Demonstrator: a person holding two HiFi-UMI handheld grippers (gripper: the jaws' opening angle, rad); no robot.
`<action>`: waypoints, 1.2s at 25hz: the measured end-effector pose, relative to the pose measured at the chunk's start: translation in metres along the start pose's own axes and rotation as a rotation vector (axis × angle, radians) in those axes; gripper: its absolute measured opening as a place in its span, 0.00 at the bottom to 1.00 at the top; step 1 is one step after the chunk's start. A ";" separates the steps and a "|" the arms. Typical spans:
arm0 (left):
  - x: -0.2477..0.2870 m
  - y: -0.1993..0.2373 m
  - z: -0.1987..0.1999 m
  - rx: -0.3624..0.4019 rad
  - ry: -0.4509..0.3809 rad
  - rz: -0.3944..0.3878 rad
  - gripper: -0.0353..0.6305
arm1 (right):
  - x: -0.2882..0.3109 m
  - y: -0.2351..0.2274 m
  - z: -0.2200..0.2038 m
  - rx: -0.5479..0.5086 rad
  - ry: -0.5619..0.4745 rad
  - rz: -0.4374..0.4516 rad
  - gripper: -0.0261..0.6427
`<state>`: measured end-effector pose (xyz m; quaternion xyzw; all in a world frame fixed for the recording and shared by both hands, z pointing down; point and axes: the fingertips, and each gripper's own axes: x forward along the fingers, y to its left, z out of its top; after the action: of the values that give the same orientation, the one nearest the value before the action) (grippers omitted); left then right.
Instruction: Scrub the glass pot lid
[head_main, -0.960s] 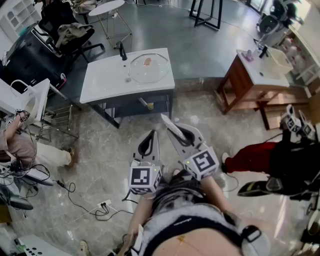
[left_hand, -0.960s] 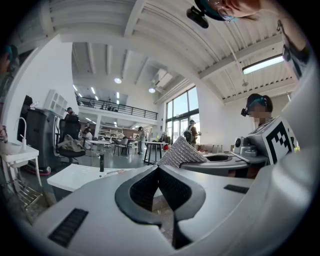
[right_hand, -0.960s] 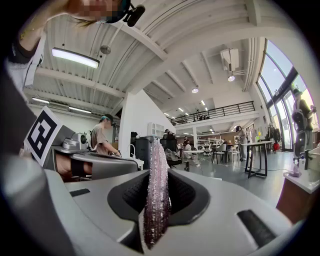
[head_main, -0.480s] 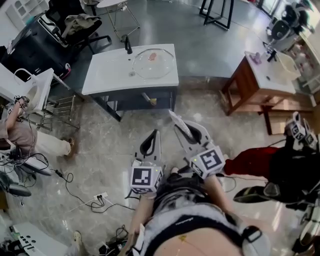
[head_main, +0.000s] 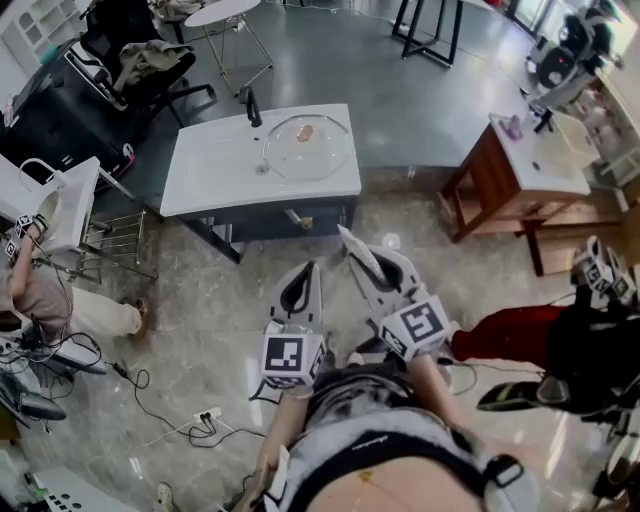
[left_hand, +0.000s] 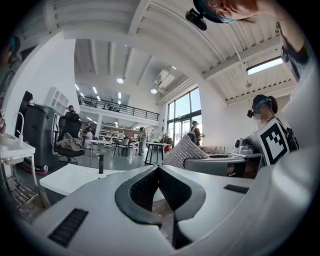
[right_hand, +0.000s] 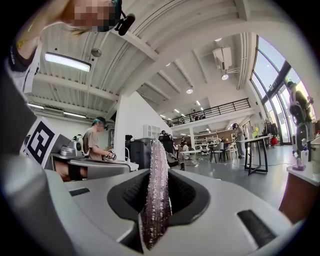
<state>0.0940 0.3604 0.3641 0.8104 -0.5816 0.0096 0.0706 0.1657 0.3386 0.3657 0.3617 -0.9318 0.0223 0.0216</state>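
The glass pot lid (head_main: 305, 143) lies in the basin of a white sink counter (head_main: 215, 165) across the floor, well ahead of both grippers. Something small and orange (head_main: 306, 130) shows at its middle. My left gripper (head_main: 304, 270) is shut with nothing between its jaws (left_hand: 158, 169). My right gripper (head_main: 372, 268) is shut on a silvery, glittery scrub pad (head_main: 350, 248) that sticks out past its jaws (right_hand: 156, 200). Both grippers are held low, close to my body, pointing toward the counter. The scrub pad (left_hand: 186, 151) also shows in the left gripper view.
A black faucet (head_main: 247, 105) stands at the counter's back. To the right is a wooden washstand (head_main: 505, 175) with a white top. A person in red trousers (head_main: 500, 325) is at the right, another person (head_main: 30, 290) at the left. Cables (head_main: 165, 410) lie on the marble floor; a wire rack (head_main: 115, 240) stands left.
The view has swayed slightly, so the counter sits a little lower and to the right in frame. Both grippers keep the same pose, the pad still held in the right one.
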 end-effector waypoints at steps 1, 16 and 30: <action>0.008 0.006 0.001 0.004 -0.003 -0.014 0.05 | 0.009 -0.001 0.000 0.001 0.005 -0.003 0.16; 0.076 0.081 0.002 0.003 0.018 -0.183 0.05 | 0.108 -0.007 -0.012 0.039 0.049 -0.101 0.16; 0.077 0.138 -0.001 -0.009 0.038 -0.217 0.05 | 0.155 0.010 -0.018 0.019 0.048 -0.152 0.16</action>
<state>-0.0115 0.2445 0.3873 0.8681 -0.4888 0.0146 0.0857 0.0454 0.2425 0.3924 0.4309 -0.9006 0.0382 0.0423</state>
